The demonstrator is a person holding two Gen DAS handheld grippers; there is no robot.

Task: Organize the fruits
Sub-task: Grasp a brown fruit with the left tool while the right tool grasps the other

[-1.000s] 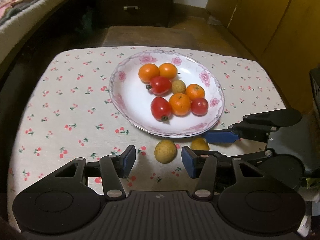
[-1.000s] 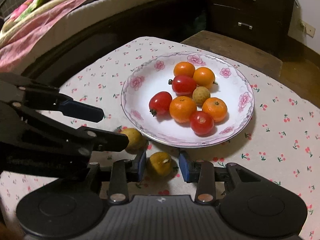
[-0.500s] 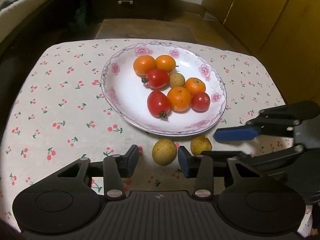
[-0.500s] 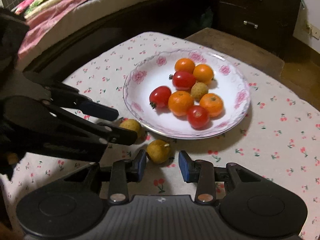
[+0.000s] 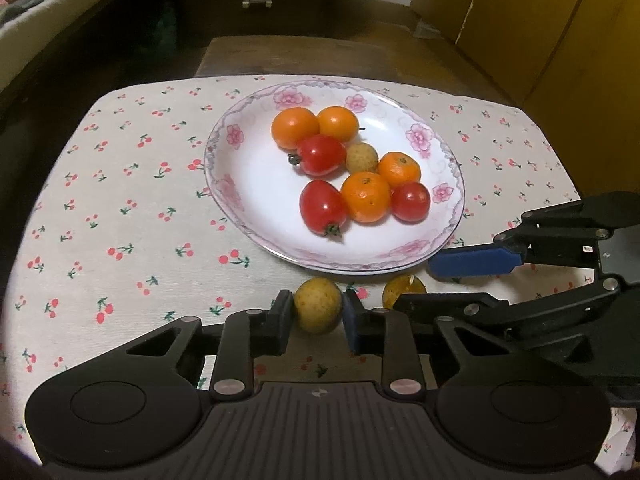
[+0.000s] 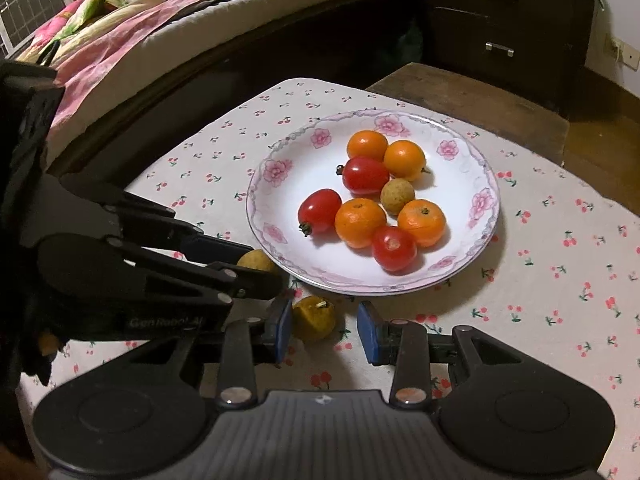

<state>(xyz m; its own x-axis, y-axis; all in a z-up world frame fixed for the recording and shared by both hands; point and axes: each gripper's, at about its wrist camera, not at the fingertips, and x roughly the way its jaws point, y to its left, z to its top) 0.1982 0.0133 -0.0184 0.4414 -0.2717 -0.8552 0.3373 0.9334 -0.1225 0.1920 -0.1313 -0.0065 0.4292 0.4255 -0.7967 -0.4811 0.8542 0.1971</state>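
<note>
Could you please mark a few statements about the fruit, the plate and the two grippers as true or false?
1. The left gripper is closed on a yellow-brown fruit lying on the cloth in front of the plate. True; its jaws have just been closing and now press on the fruit's two sides.
2. The right gripper is clamped on the other yellow fruit. False; that fruit sits between its jaws, with a clear gap on one side.
3. The plate holds four orange fruits, three red tomatoes and one small tan fruit. True.
4. Both yellow fruits near the grippers lie inside the plate. False; both lie on the cherry-print tablecloth, just outside the rim.
</note>
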